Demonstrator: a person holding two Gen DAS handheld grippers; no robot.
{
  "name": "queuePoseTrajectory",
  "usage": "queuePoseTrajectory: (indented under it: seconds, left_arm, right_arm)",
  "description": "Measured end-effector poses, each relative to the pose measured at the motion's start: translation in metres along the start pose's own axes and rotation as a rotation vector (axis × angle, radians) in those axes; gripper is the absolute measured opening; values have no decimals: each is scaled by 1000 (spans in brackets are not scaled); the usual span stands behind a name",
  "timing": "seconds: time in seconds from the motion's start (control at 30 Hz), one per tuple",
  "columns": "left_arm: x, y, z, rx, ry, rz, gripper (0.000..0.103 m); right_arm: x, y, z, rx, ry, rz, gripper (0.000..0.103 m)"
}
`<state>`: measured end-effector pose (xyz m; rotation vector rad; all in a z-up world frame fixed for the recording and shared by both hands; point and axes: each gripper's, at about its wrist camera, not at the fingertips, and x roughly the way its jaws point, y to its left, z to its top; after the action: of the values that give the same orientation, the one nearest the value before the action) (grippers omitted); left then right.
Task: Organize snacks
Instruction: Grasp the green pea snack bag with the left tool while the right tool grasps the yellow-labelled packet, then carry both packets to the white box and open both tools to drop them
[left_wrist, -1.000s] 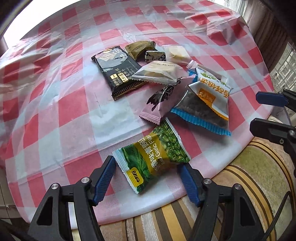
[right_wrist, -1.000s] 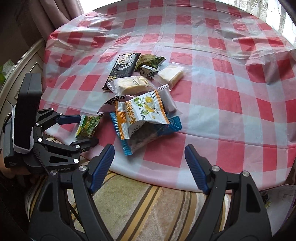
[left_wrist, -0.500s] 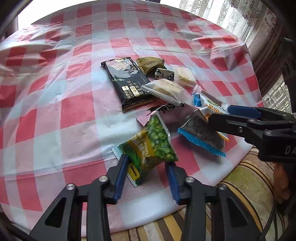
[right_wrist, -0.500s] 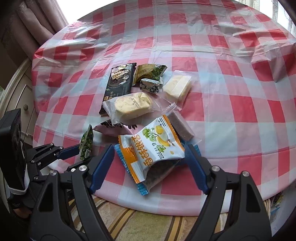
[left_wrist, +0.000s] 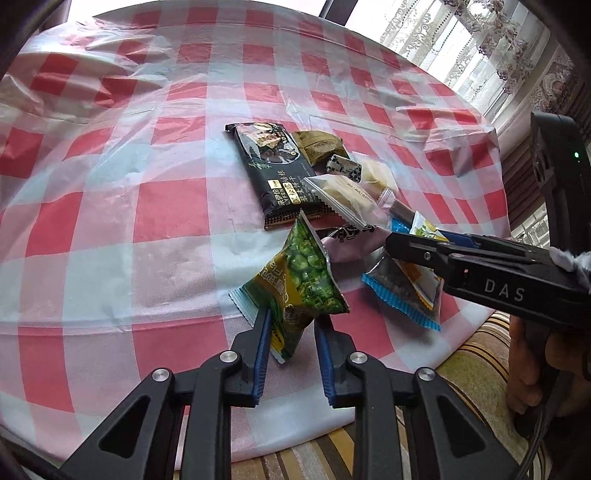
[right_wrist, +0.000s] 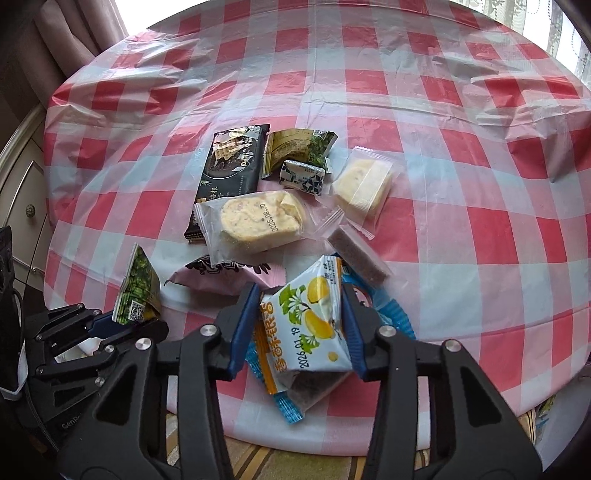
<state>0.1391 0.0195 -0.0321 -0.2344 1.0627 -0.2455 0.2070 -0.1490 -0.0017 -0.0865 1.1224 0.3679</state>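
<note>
My left gripper (left_wrist: 291, 326) is closing on a green pea packet (left_wrist: 299, 280). Its blue pads pinch the packet's lower end, and the packet stands tilted up off the checked tablecloth (left_wrist: 110, 221). My right gripper (right_wrist: 299, 325) is closing on a white and orange packet with yellow fruit (right_wrist: 310, 321), which bulges between the pads. A blue-edged packet of dark filling (right_wrist: 314, 387) lies under it. In the right wrist view the left gripper (right_wrist: 110, 325) holds the green packet (right_wrist: 138, 291) at the lower left. The right gripper (left_wrist: 417, 240) reaches in from the right in the left wrist view.
Several loose snacks lie mid-table: a black packet (right_wrist: 232, 162), an olive packet (right_wrist: 295, 147), a small patterned candy (right_wrist: 303, 177), two clear-wrapped cakes (right_wrist: 258, 221), a brown bar (right_wrist: 358, 258) and a pink packet (right_wrist: 218, 277). The table edge (right_wrist: 369, 443) is close, with striped fabric below.
Both grippers narrowed from wide open onto their packets. The green packet went from flat to tilted up. The right gripper moved forward over the white and orange packet.
</note>
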Motion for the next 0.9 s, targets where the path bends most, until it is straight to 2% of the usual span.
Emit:
queuePoseTrajectory:
  seconds: [0.07, 0.2, 0.47, 0.9]
  left_arm:
    - [-2, 2, 0, -15, -7, -10, 24]
    - [-7, 6, -1, -40, -31, -19, 22]
    - [-21, 1, 2, -42, -69, 24, 18]
    - [-35, -42, 5, 19, -82, 30, 18]
  right_arm:
    - [-4, 2, -2, -15, -8, 2, 39]
    - [-14, 4, -4, -37, -39, 2, 39]
    - [-32, -5, -10, -26, -79, 28, 39]
    - [-56, -53, -23, 72, -118, 46, 39]
